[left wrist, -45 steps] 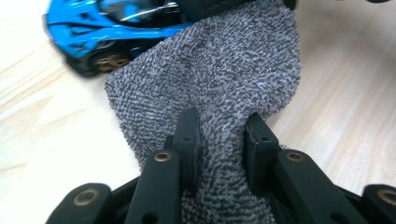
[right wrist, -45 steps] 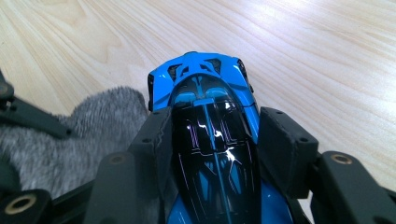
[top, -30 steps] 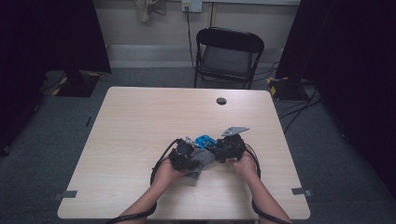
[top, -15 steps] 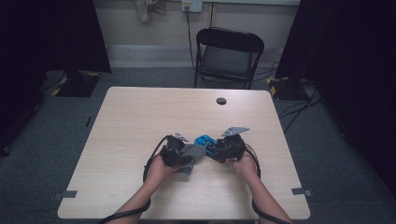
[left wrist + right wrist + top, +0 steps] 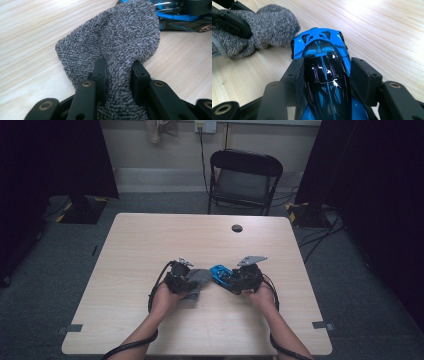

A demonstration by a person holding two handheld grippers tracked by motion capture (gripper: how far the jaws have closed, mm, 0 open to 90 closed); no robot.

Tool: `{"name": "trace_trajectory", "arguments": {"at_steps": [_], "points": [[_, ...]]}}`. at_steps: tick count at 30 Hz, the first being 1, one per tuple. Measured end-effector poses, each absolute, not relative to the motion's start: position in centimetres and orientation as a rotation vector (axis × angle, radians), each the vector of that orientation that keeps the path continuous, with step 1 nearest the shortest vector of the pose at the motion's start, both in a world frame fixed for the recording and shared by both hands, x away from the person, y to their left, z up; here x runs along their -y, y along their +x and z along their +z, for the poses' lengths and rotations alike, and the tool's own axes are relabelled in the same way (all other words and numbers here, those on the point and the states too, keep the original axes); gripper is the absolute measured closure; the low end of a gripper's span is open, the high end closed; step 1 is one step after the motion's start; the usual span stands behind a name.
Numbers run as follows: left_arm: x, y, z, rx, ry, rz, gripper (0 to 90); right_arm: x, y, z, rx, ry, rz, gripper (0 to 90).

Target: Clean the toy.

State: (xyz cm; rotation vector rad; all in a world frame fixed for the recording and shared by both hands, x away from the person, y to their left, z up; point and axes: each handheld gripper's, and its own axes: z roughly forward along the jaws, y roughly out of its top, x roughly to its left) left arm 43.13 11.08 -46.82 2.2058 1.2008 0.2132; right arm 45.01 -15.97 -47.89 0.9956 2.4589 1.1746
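A grey terry cloth [image 5: 120,40] is pinched between the jaws of my left gripper [image 5: 118,75], which is shut on it; the cloth [image 5: 197,281] lies on the table just left of the toy car. A blue and black toy car [image 5: 324,72] sits on the table with my right gripper [image 5: 325,80] shut on its sides, its nose toward the cloth [image 5: 262,27]. In the high view the left gripper [image 5: 192,281] and right gripper [image 5: 227,281] face each other near the table's middle front, and the car [image 5: 220,272] lies between them.
The light wooden table [image 5: 150,245] has a round black cable hole [image 5: 237,228] near its far edge. A black folding chair [image 5: 245,177] stands behind the table. Dark curtains hang at both sides of the room.
My left gripper has drawn the cloth leftward, away from the car, so a small gap shows between them. The right gripper and the car have stayed put.
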Motion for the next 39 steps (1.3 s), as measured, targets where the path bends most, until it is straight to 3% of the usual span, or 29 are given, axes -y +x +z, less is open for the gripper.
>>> {"name": "trace_trajectory", "arguments": {"at_steps": [10,32,39], "points": [[-12.3,42.5,-46.4,-1.178,2.211,0.206,69.7,16.0,44.9,-48.0,-2.446,0.997,1.186,45.7],[-7.8,38.4,-46.0,-0.924,2.297,0.077,67.4,16.0,44.6,-48.1,-2.418,1.028,1.186,44.7],[-7.6,37.8,-46.4,-0.897,2.323,0.053,65.9,15.4,44.4,-48.1,-2.43,0.989,1.154,35.6]]}}
